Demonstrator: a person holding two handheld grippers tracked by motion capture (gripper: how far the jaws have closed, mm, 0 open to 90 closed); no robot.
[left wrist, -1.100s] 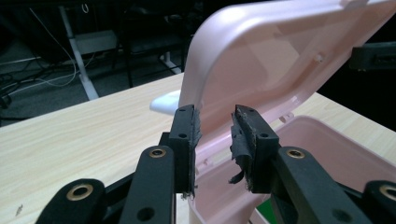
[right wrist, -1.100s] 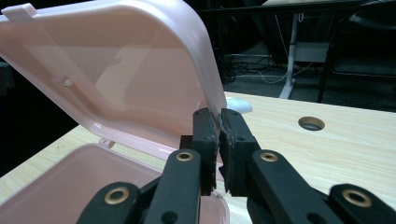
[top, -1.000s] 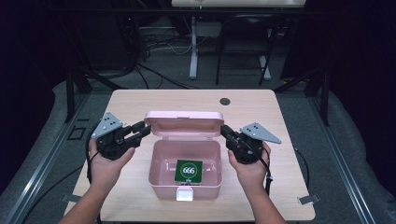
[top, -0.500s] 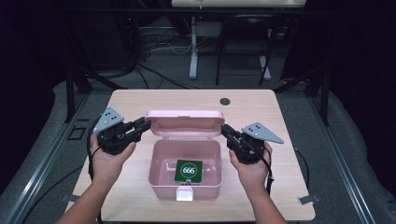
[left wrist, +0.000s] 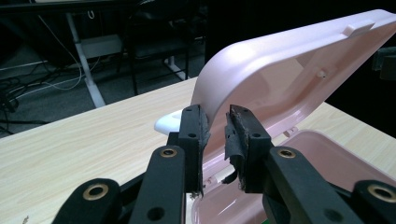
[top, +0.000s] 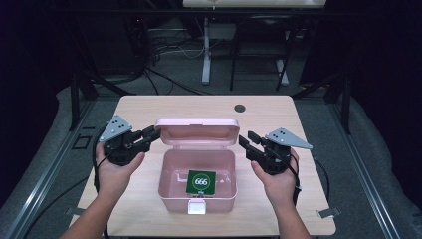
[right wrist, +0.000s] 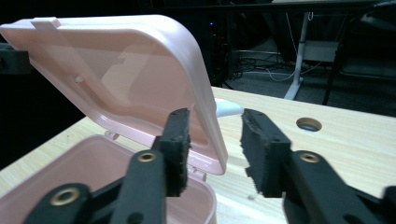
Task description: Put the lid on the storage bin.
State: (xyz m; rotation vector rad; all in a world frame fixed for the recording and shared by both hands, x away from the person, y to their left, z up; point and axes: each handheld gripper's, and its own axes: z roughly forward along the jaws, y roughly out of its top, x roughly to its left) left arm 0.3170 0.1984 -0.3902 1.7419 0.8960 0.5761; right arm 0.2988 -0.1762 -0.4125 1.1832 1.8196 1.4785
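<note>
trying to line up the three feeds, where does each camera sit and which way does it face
High view: above the person's side of the table, looking forward and down; both forearms, left tongs, right tongs.
Left gripper view: on the left tongs, looking along them at the lid edge they pinch.
Right gripper view: on the right tongs, facing the lid's other end; its jaws have just been opening, the lid's edge between them.
Shared: all three show the pink box's raised lid.

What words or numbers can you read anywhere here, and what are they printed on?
"666": white digits inside a white ring on the green card lying on the floor of the open pink box.
The white tab at the box's front edge carries no legible writing.
Nothing else on the table bears any lettering.
</note>
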